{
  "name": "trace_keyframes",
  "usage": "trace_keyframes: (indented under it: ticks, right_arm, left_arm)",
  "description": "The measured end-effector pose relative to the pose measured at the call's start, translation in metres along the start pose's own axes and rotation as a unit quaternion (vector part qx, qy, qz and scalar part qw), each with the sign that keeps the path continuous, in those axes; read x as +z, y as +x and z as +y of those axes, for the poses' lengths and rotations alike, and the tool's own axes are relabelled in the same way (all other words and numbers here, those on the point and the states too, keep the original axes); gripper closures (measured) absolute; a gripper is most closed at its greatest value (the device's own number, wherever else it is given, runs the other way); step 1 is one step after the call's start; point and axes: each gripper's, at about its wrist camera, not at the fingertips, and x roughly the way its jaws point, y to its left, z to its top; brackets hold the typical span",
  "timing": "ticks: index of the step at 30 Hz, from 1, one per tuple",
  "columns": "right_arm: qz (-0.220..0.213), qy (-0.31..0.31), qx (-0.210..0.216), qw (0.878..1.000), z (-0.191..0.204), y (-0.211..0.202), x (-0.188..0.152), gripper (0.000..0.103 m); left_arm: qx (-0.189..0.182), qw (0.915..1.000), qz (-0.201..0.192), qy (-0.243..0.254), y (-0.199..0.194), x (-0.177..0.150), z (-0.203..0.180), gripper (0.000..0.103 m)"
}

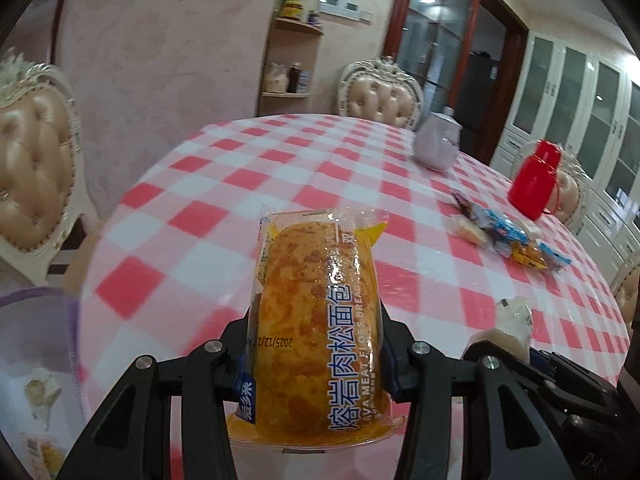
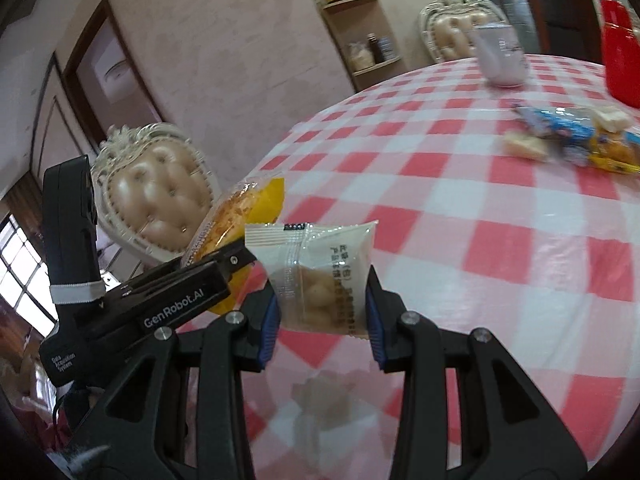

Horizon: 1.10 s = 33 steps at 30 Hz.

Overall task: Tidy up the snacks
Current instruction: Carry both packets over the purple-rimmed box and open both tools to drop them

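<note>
Left gripper point(image 1: 316, 344) — jaws clenched on a clear-wrapped orange meat-floss bread packet point(image 1: 316, 312), held upright above the round counter with red-and-white checked cloth point(image 1: 240, 184). Right gripper point(image 2: 322, 312) — jaws clamped on a small translucent white snack pouch point(image 2: 320, 276), also held off the counter. Loose blue and yellow snack packets point(image 2: 576, 140) lie near a red jug point(image 1: 534, 180) and a pale teapot point(image 1: 436, 144).

Checked table point(image 1: 248, 168) (teapot point(image 1: 434, 144), snacks point(image 1: 508, 236)).

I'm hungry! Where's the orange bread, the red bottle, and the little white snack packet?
orange bread point(image 1: 316, 312), left wrist view, middle of its wrapper.
red bottle point(image 1: 534, 184), left wrist view, its body.
white snack packet point(image 2: 320, 276), right wrist view, its front.
</note>
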Motion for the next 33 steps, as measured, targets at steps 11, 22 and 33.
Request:
trace_keyframes:
  ticks: [11,22,33]
  right_arm:
    - [0.039,-0.04,0.061,0.997,0.062,0.037,-0.011,0.062]
    - [0.092,-0.123,0.134,0.979,0.147,0.071,-0.037,0.062]
    - [0.145,-0.216,0.192,0.946,0.211,0.084,-0.077,0.061]
  left_arm:
    - [0.064,0.9975,-0.014,-0.028,-0.039,-0.012,0.075,0.054]
    - [0.157,0.9854,-0.005,-0.066,-0.071,-0.038,0.154,0.054]
    - [0.243,0.9629,0.019,-0.116,-0.093,-0.062,0.23,0.054]
